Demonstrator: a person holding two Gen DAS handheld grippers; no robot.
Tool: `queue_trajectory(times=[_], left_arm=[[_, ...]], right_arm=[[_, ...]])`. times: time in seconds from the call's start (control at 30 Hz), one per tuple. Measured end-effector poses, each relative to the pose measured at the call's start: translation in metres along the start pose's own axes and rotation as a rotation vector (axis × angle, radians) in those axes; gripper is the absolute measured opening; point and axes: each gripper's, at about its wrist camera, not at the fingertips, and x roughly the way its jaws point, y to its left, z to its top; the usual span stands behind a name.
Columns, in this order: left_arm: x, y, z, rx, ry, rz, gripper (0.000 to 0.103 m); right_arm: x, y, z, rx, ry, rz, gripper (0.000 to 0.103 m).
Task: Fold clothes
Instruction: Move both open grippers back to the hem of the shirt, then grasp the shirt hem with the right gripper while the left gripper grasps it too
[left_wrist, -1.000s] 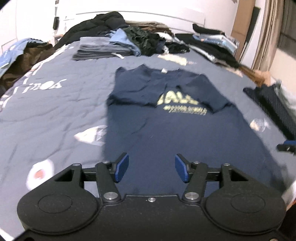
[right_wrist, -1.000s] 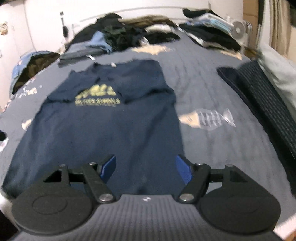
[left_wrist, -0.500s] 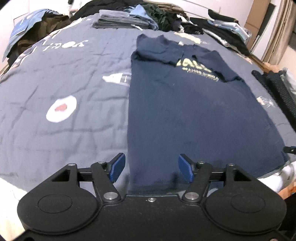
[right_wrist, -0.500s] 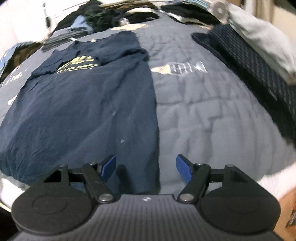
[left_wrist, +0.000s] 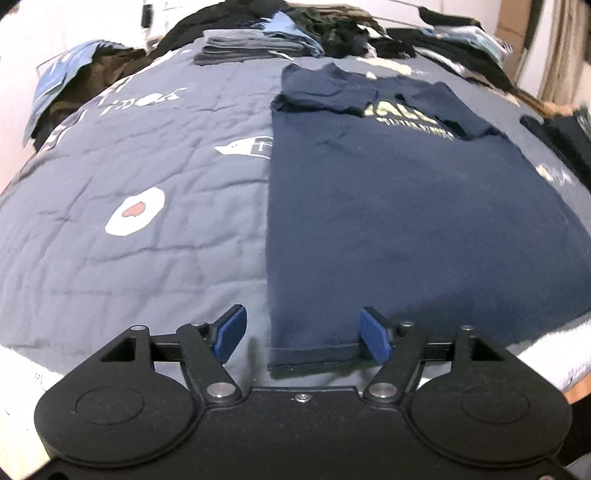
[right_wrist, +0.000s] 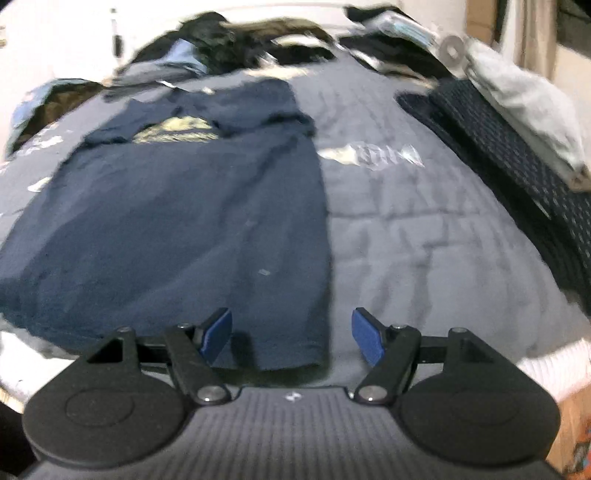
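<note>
A navy T-shirt (left_wrist: 388, 206) with yellow lettering lies flat on the grey-blue quilt (left_wrist: 140, 206), both sleeves folded in over the chest. My left gripper (left_wrist: 303, 336) hovers over the shirt's near left hem corner. Its jaws are opening, and the corner lies below the gap, untouched by the pads. In the right wrist view the same T-shirt (right_wrist: 192, 221) fills the left half. My right gripper (right_wrist: 291, 341) stands open above the near right hem corner, with the pads clear of the cloth.
A folded stack of grey clothes (left_wrist: 251, 46) and a heap of dark garments (left_wrist: 347, 33) sit at the far end of the bed. A dotted dark cloth (right_wrist: 517, 173) and a pale pillow (right_wrist: 524, 103) lie on the right. The bed's white near edge (right_wrist: 546, 358) is close.
Both grippers have drawn back and down from above the middle of the shirt to its near hem corners. The left jaws stand slightly wider.
</note>
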Motion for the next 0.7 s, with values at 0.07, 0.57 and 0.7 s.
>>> queue_trajectory(times=[0.07, 0.57, 0.7], left_arm=[[-0.001, 0.0, 0.001, -0.002, -0.009, -0.007, 0.067], [0.002, -0.002, 0.001, 0.017, -0.007, -0.006, 0.067], [0.003, -0.002, 0.002, 0.015, -0.002, 0.004, 0.067]], right_arm=[[0.008, 0.005, 0.0, -0.027, 0.023, -0.016, 0.071], [0.015, -0.023, 0.001, 0.236, 0.066, 0.059, 0.004], [-0.002, -0.038, 0.001, 0.29, 0.022, 0.062, 0.003]])
